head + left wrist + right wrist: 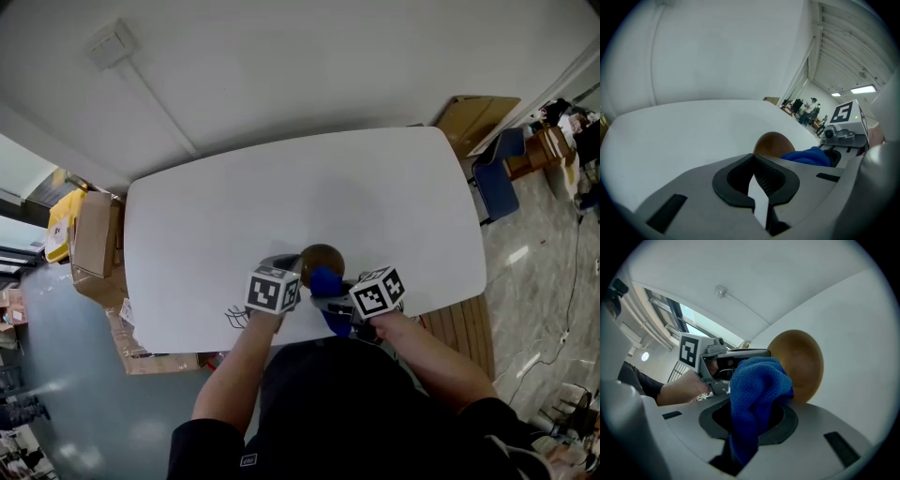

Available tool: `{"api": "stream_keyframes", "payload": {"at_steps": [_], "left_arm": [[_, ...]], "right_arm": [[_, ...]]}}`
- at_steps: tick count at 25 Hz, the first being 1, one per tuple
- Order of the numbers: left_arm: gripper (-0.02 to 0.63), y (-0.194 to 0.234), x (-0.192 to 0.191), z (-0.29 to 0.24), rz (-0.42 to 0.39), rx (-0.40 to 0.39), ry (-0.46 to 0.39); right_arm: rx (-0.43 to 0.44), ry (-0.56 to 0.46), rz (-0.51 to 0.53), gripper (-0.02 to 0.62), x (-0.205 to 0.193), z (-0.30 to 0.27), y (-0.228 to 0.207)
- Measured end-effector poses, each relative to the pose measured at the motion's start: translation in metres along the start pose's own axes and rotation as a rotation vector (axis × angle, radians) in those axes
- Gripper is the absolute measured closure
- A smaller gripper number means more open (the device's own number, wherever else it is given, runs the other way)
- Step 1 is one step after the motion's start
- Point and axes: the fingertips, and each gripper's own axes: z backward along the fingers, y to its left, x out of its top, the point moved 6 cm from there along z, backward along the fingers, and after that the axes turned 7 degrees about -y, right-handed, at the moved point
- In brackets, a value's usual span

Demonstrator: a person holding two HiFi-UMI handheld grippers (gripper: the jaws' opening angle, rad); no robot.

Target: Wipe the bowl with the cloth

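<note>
White surface (206, 234) fills the middle of the head view, with the brown bowl (322, 260) low centre, close to its near edge. The left gripper (752, 158) has its fingers pressed together, seemingly nipping the bowl's rim and tipping the hollow toward the right gripper (754, 401), whose fingers pinch a blue cloth (759, 380) bunched just beside that rim. Best now, I judge: hold the rim firmly, press the cloth's loose bulge into the hollow and sweep round the wall — gently, so the bowl isn't levered free.
</note>
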Motion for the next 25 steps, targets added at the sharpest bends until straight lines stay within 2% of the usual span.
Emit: {"api": "stream_keyframes", "payload": {"at_steps": [3,8,10,12,19,22,25], "left_arm": [[0.591,-0.021,0.021,0.016,-0.076,0.023,-0.068],[0.592,-0.058,0.043,0.034,-0.334,0.099,-0.15],[0.591,-0.066,0.047,0.042,-0.388,0.119,-0.171],[0.591,-0.068,0.051,0.05,-0.402,0.135,-0.197],[0.591,-0.042,0.074,0.081,-0.36,0.211,-0.302],[0.591,-0.043,0.083,0.092,-0.362,0.213,-0.313],[0.591,-0.055,0.084,0.094,-0.404,0.202,-0.322]], "right_arm": [[0.015,-0.026,0.008,0.514,0.008,0.003,0.008],[0.024,-0.1,0.009,0.514,0.028,0.008,0.016],[0.019,-0.121,0.006,0.514,0.034,0.012,0.015],[0.018,-0.152,-0.009,0.514,0.041,0.017,0.014],[-0.038,-0.238,-0.026,0.514,0.058,0.04,0.008],[-0.067,-0.27,0.0,0.514,0.069,0.05,0.011],[-0.076,-0.29,0.051,0.514,0.081,0.055,0.021]]}}
